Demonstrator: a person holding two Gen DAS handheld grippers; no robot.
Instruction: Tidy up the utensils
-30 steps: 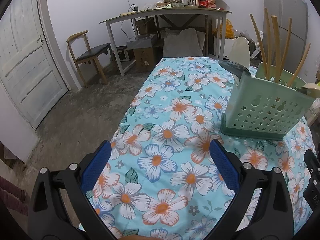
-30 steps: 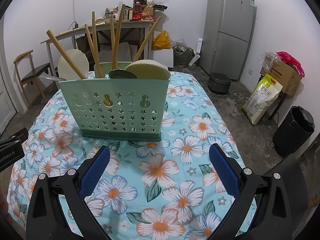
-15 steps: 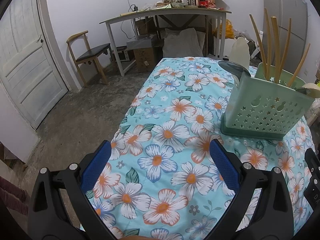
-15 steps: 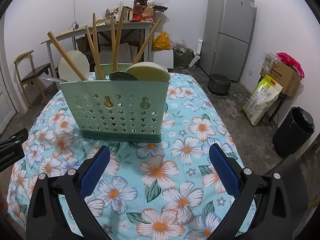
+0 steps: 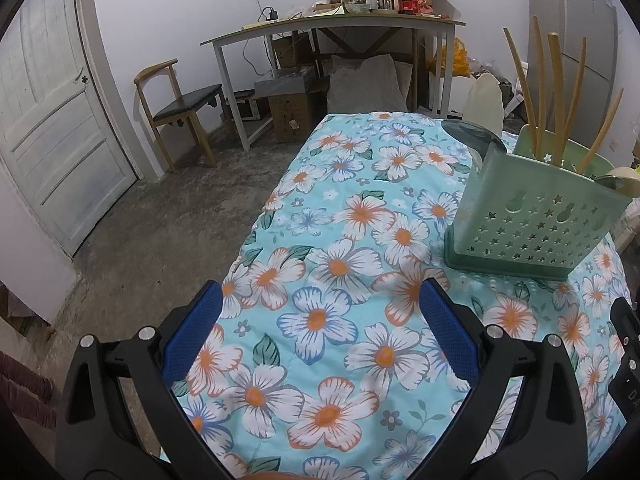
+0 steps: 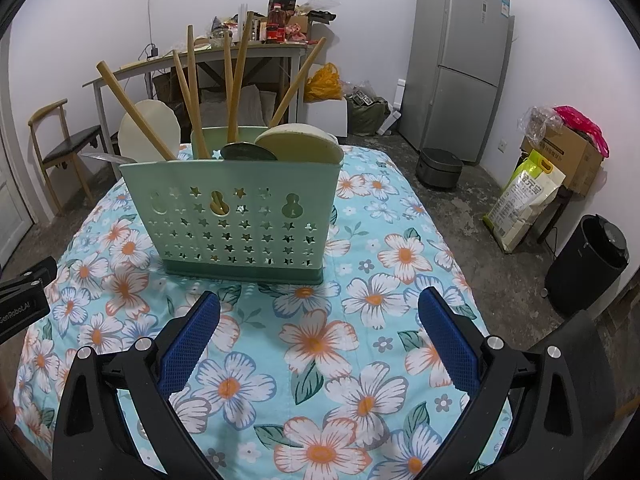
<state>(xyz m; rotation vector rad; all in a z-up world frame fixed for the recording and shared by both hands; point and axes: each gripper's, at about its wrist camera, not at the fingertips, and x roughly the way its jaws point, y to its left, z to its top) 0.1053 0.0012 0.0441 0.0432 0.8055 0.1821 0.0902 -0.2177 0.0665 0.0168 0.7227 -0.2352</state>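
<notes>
1. While both grippers hover over the floral-clothed tabletop (image 6: 320, 344), one pale green perforated plastic utensil holder (image 6: 236, 216) stands near its far edge.
2. It holds six wooden handles (image 6: 236, 84), two cream spatula heads (image 6: 298, 142) and one dark ladle (image 6: 248, 152).
3. The left gripper (image 5: 320, 336), jaws spread wide, grasps nothing.
4. The right gripper (image 6: 320, 332) is likewise wide apart and empty.
5. "GenRobot.AI" is printed on the left gripper's body.

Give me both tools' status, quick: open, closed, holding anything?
Left tool: open, holding nothing, over the floral cloth.
Right tool: open, holding nothing, facing the green utensil holder.
</notes>
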